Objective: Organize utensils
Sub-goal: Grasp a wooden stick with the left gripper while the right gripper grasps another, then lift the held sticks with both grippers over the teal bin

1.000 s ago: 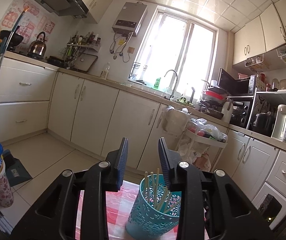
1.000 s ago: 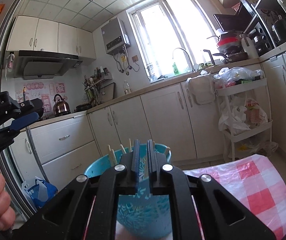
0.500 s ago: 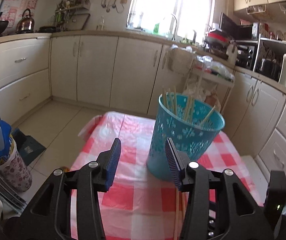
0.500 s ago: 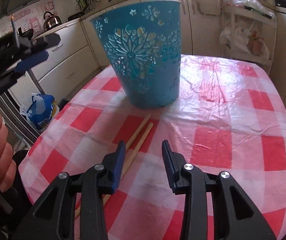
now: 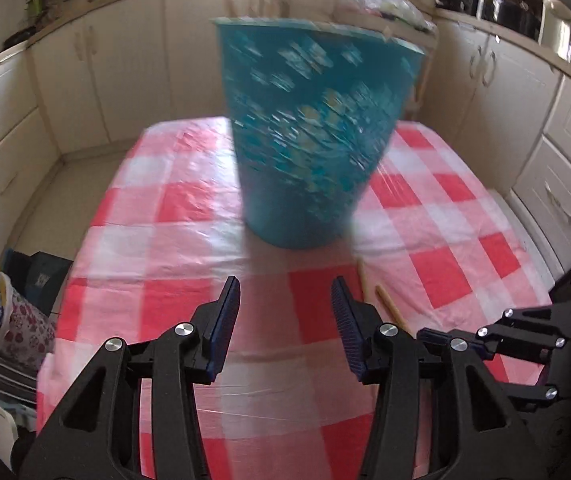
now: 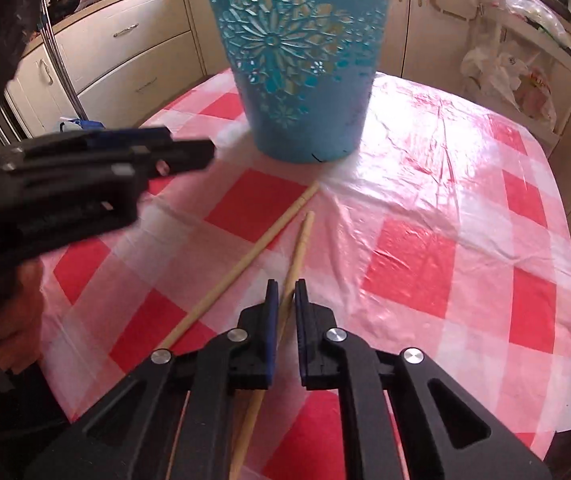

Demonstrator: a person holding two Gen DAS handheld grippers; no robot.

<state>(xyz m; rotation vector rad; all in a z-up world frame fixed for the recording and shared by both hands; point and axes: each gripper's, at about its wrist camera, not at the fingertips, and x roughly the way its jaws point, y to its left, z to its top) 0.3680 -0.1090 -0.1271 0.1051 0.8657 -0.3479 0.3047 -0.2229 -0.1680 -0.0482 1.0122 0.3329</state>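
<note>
Chopstick (image 6: 300,240) lies between my right gripper's (image 6: 284,296) narrowed jaws, not yet pinched; closing off-centre may roll it into its twin (image 6: 245,258). Left gripper (image 5: 285,312) gapes, empty, before the bin (image 6: 297,60).

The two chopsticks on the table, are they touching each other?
Apart. The right wrist view shows red-and-white cloth between the left chopstick and the right chopstick all along their visible length.
</note>
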